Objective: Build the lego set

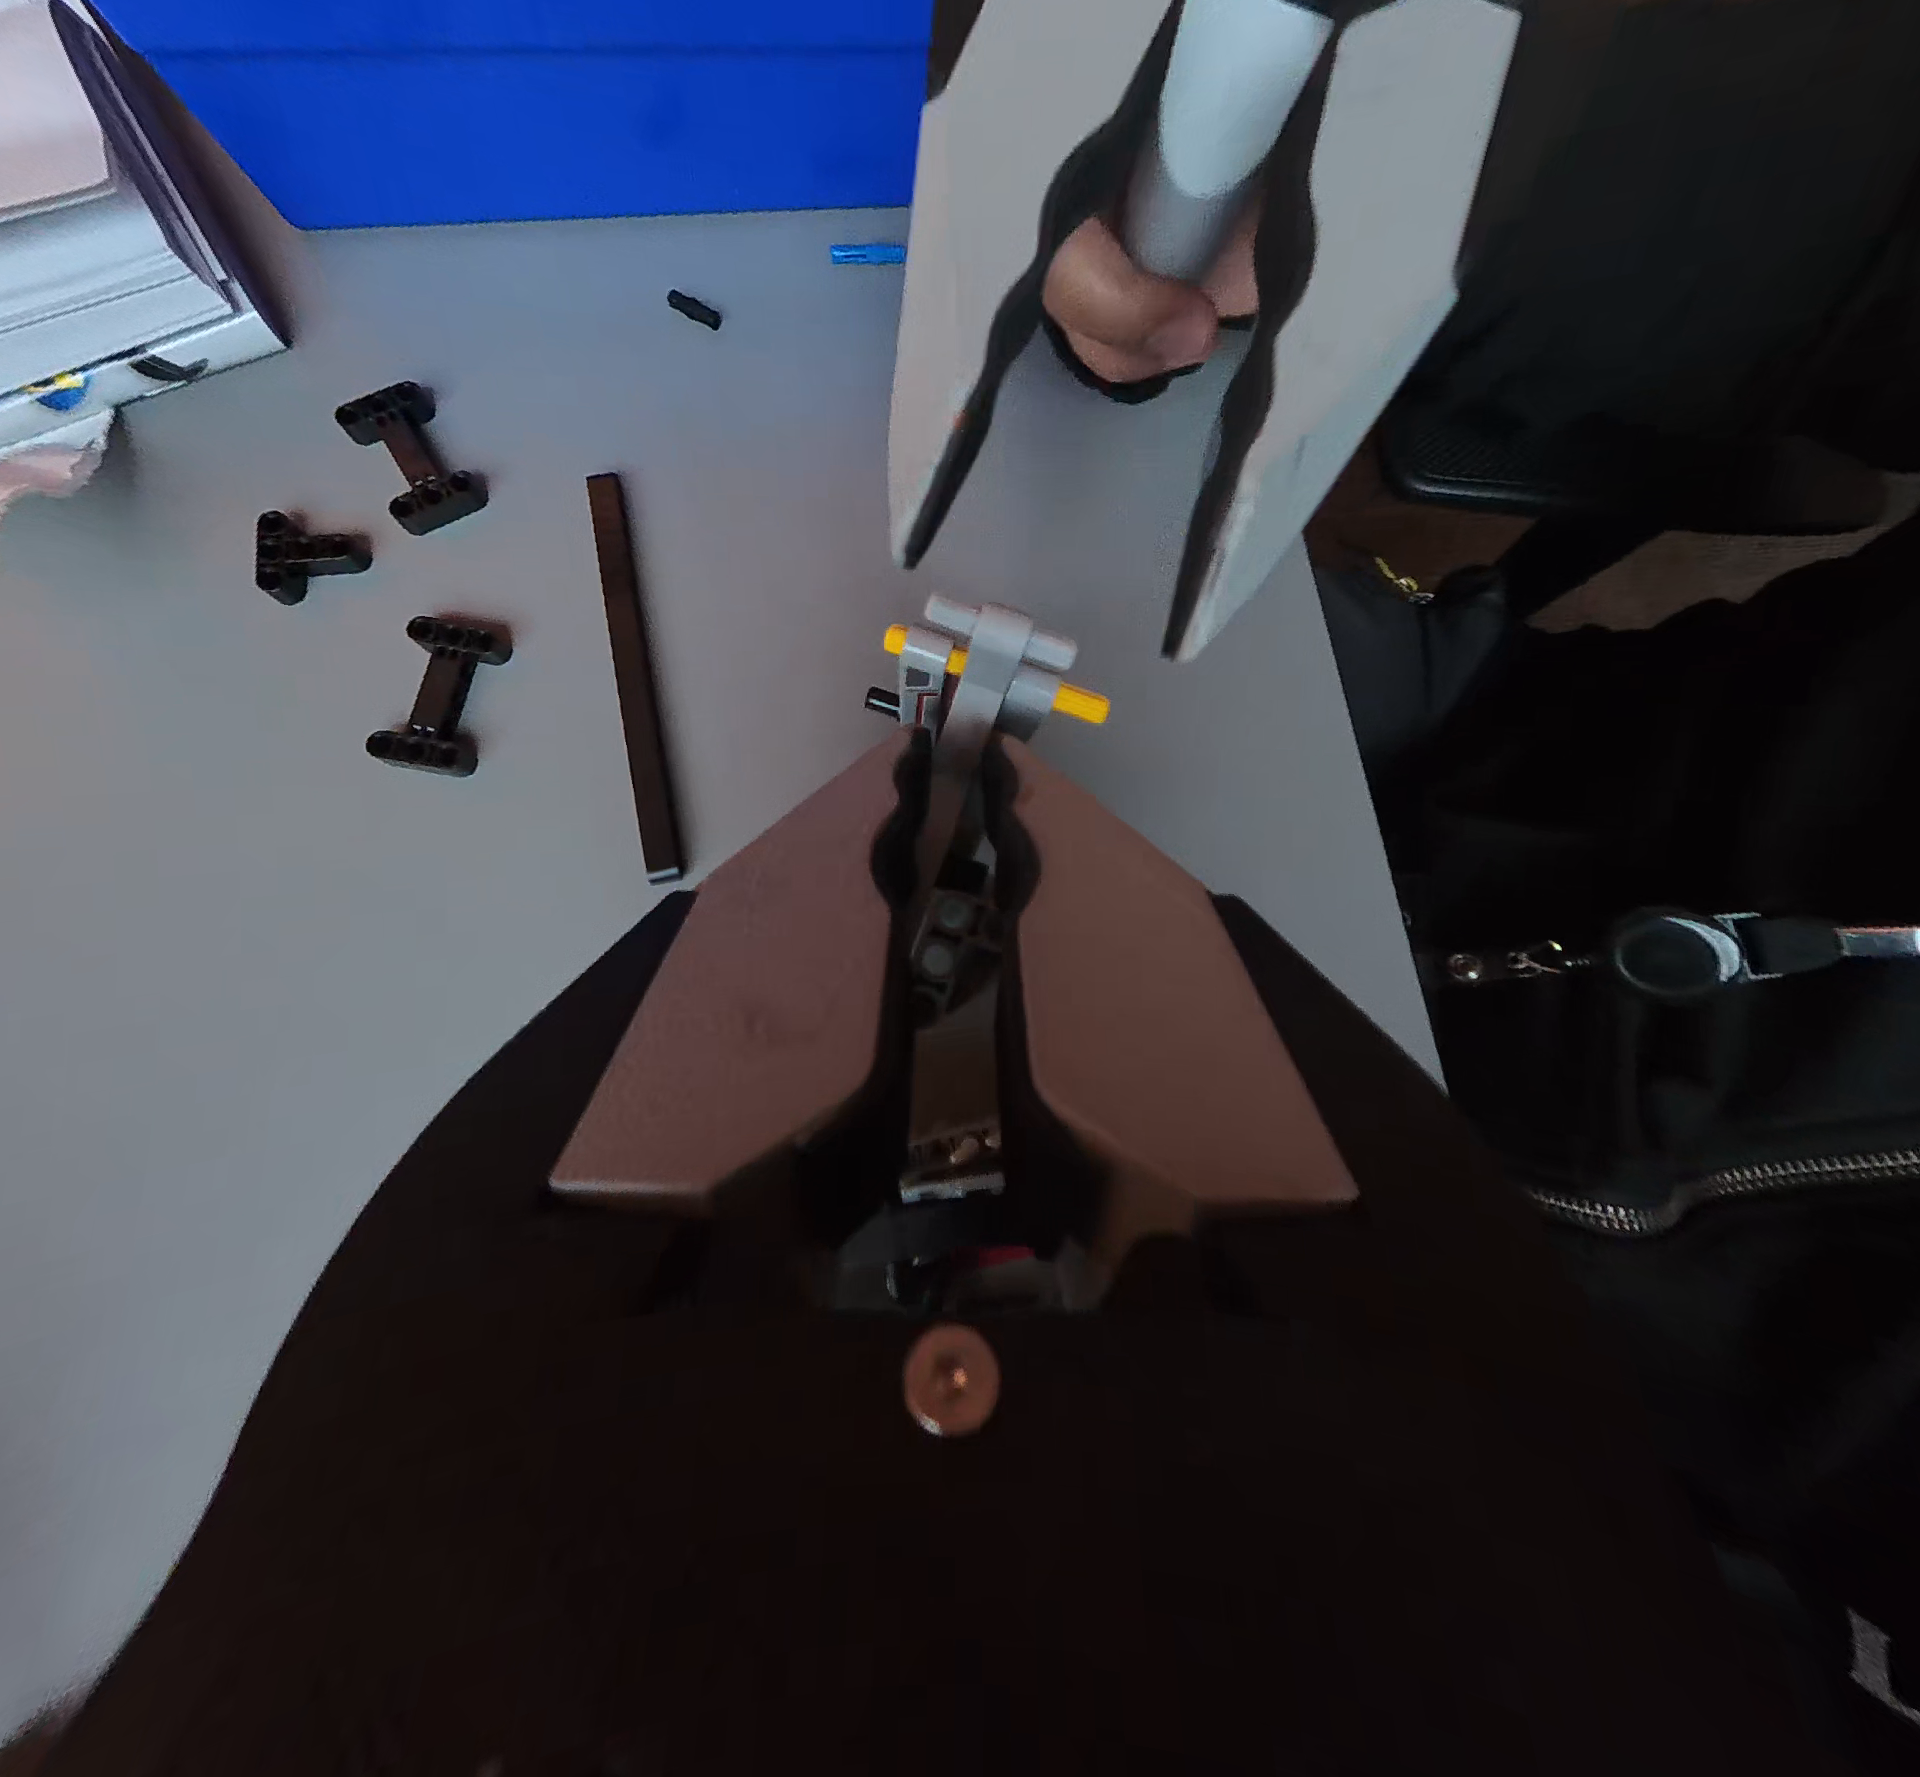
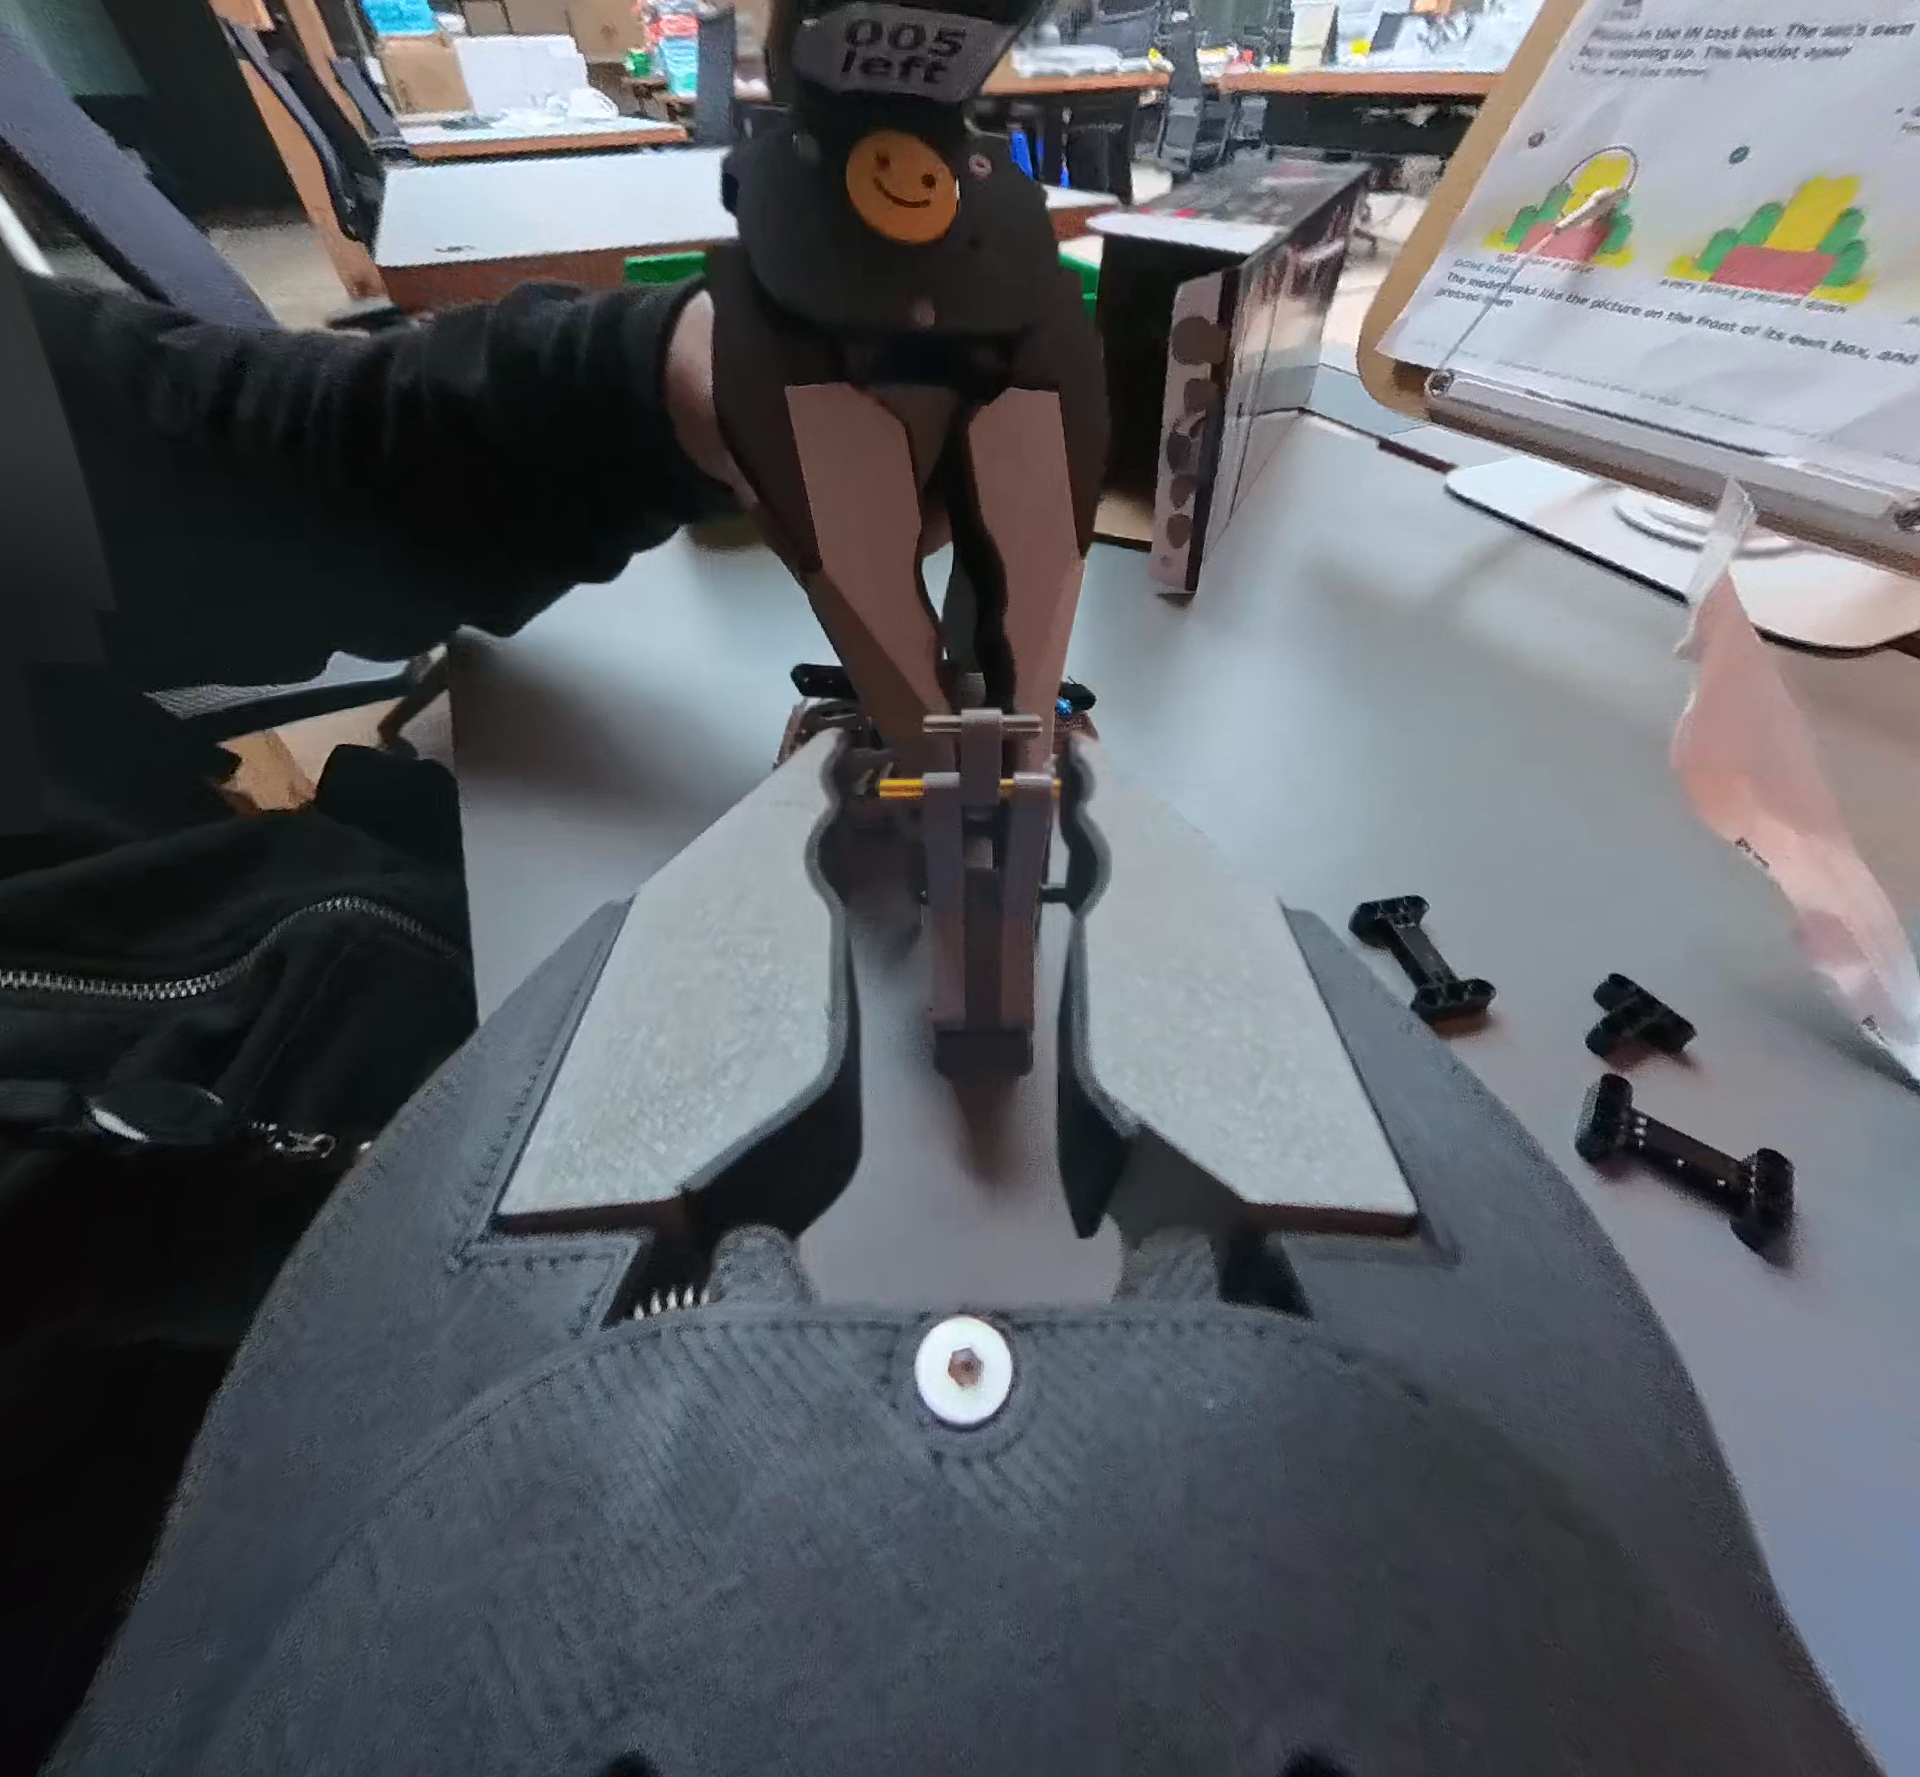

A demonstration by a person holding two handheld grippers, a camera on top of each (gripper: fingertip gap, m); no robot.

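Holding the half-built lego assembly (image 1: 977,678) in my left gripper (image 1: 951,751), whose jaws are pinched tight on its dark lower part, I keep it lifted above the desk (image 1: 260,1000), close to the desk's near edge. My right gripper (image 2: 961,896) stands with its jaws spread wide on either side of the grey arm and not touching it. I judge the build only partly done: the grey arm with its yellow axle (image 1: 1081,707) is joined to the dark body, yet three black beam pieces (image 1: 416,458) and a long dark strip (image 1: 634,678) lie loose toward the desk's left side, and a small black pin (image 1: 694,309) and a blue pin (image 1: 868,253) lie near its far edge. The assembly's long axis runs along my left fingers, pointing at the right gripper, with the yellow axle set crosswise.
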